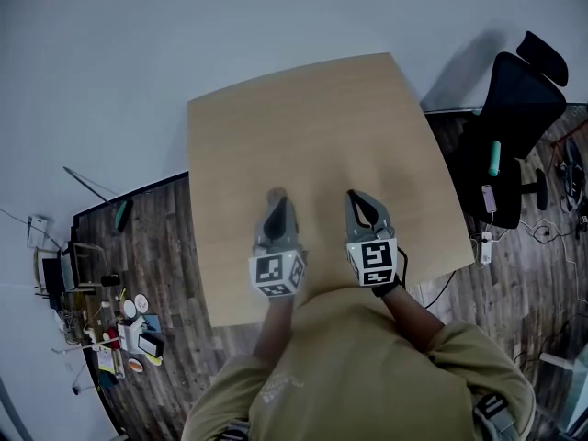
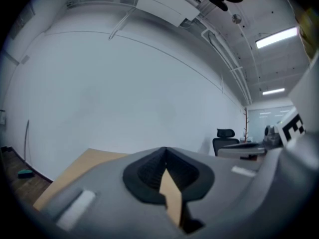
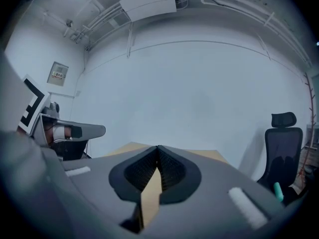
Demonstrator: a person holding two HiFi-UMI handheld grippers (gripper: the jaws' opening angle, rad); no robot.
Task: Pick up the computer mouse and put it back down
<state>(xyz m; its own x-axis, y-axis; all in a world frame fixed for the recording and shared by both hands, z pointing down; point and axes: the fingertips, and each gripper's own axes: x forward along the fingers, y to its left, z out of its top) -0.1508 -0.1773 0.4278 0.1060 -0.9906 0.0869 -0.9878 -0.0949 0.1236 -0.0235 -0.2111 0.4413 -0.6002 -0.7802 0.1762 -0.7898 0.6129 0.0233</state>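
Note:
No computer mouse shows in any view. The light wooden table (image 1: 312, 118) has nothing on its top. In the head view my left gripper (image 1: 276, 197) and my right gripper (image 1: 355, 197) hover side by side over the table's near part, both pointing away from me. The left gripper (image 2: 165, 149) has its jaws meeting at the tips with nothing between them. The right gripper (image 3: 158, 147) is likewise shut and holds nothing. Each gripper view looks level across the table toward a plain white wall.
A black office chair (image 1: 514, 108) stands to the right of the table, also seen as the chair (image 3: 283, 148) in the right gripper view. A white power strip (image 1: 484, 246) lies on the wood floor near it. Assorted clutter (image 1: 129, 333) sits on the floor at the left.

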